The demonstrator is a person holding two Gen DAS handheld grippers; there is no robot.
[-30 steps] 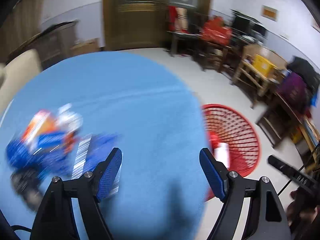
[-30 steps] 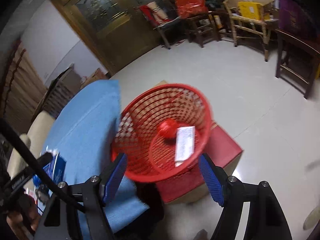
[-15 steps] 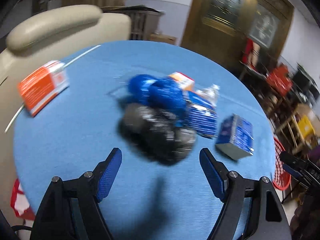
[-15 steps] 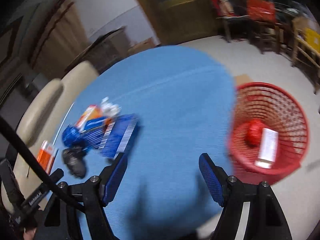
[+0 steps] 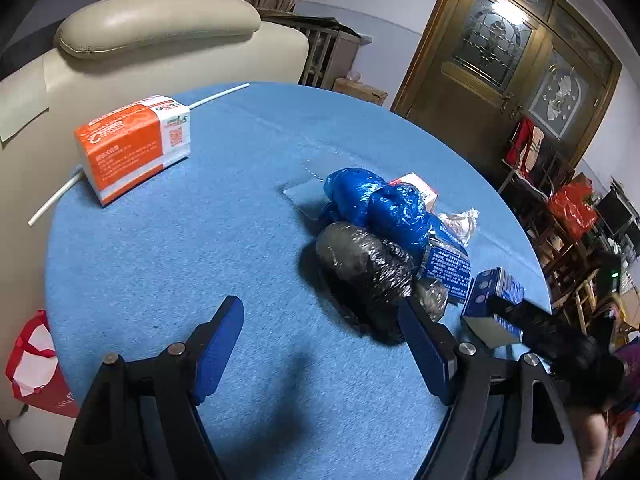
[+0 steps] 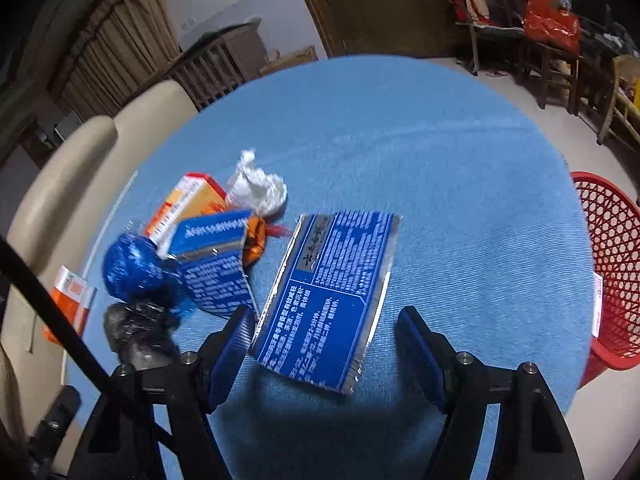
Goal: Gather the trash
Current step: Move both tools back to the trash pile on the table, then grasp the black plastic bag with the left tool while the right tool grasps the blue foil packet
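Both claws swung back from the red basket (image 6: 612,276) to the desk (image 5: 168,264); your right claw (image 6: 326,354), spread wide and empty, hovered over the blue wrapper (image 6: 328,296). Your left claw (image 5: 320,348), also wide, faced the black bag (image 5: 360,264). Next, probably lower and pinch.

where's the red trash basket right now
In the right wrist view, the red basket sits on the floor at the far right, just past the blue table's edge.
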